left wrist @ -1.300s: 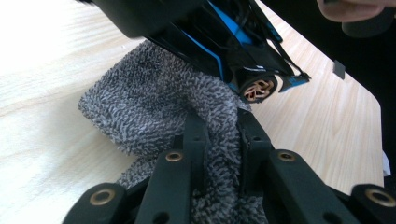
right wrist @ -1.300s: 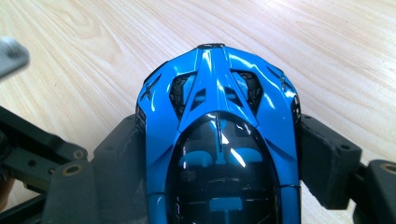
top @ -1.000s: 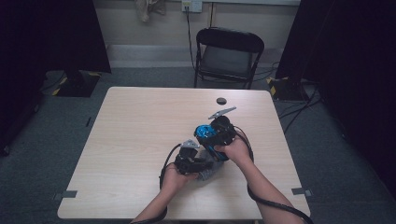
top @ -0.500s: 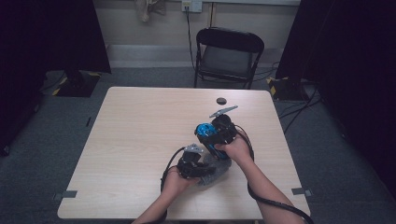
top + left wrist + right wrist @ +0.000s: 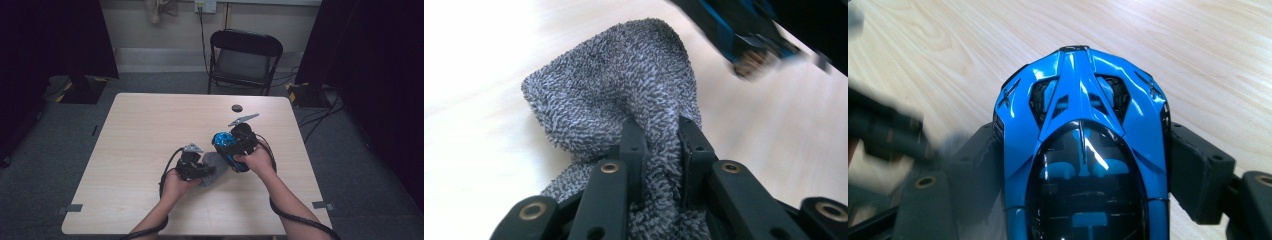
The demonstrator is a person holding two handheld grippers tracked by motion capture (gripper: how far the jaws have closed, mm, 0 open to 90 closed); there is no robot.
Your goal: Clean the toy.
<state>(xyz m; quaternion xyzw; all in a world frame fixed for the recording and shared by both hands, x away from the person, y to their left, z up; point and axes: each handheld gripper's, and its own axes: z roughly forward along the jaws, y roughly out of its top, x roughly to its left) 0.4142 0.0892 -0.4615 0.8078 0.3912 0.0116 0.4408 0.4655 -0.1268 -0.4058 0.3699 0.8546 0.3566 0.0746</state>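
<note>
A grey terry cloth [image 5: 624, 85] is pinched between the jaws of my left gripper [image 5: 659, 132], which is shut on it. In the high view the cloth [image 5: 216, 169] trails on the table between the two hands, with the left gripper [image 5: 202, 169] at its left end. My right gripper [image 5: 1083, 150] clamps a glossy blue toy car [image 5: 1080, 100] by its sides, nose pointing away from the camera. In the high view the car [image 5: 221, 141] sits in the right gripper [image 5: 229, 147], just right of the cloth. The car shows blurred in the left gripper view [image 5: 744, 35].
The light wooden table [image 5: 150, 130] has a small black round object [image 5: 236, 107] near its far edge. A black folding chair [image 5: 245, 55] stands behind the table. Dark curtains hang on both sides. Cables trail from both grippers.
My left gripper has moved left and slightly away with the cloth, drawing apart from the car. The right gripper and the car have kept still.
</note>
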